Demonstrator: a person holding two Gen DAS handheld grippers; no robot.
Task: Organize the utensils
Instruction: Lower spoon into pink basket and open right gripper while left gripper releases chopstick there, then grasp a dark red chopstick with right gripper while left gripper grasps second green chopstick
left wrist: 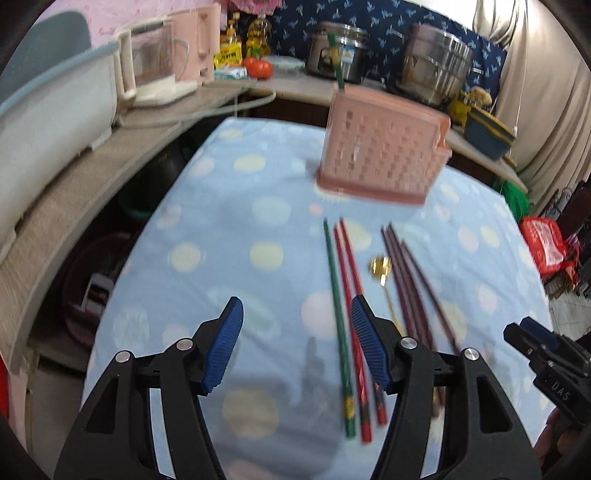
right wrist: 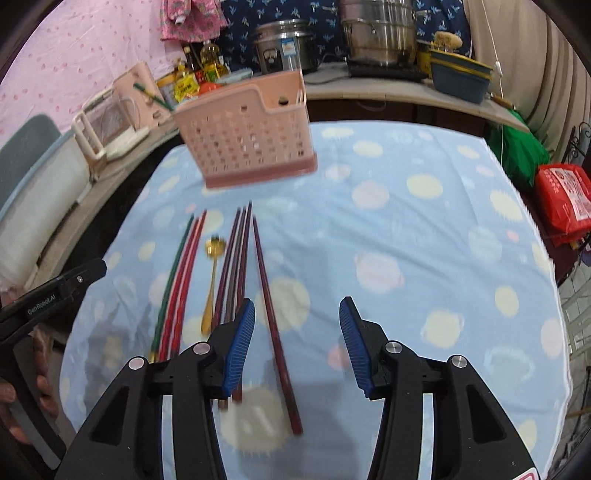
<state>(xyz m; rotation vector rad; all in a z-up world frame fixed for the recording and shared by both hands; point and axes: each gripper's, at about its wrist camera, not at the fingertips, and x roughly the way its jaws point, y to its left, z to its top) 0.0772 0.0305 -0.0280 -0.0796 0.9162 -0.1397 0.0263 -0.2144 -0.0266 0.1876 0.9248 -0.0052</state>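
Observation:
A pink perforated utensil basket (left wrist: 384, 155) stands at the far side of the blue dotted tablecloth (left wrist: 229, 229); it also shows in the right wrist view (right wrist: 247, 136), with a green chopstick (left wrist: 338, 62) sticking out of it. On the cloth lie a green chopstick (left wrist: 335, 314), two red chopsticks (left wrist: 351, 288), a gold spoon (left wrist: 384, 273) and several dark maroon chopsticks (left wrist: 410, 280). My left gripper (left wrist: 295, 343) is open and empty above the green and red chopsticks. My right gripper (right wrist: 297, 343) is open and empty over a maroon chopstick (right wrist: 273, 325).
A counter behind holds a blender jug (left wrist: 155, 62), oil bottles (left wrist: 258, 33), a tomato (left wrist: 258, 66), a rice cooker (right wrist: 284, 44), a steel pot (right wrist: 380, 33) and blue tubs (right wrist: 461, 77). A red bag (right wrist: 565, 199) lies right of the table.

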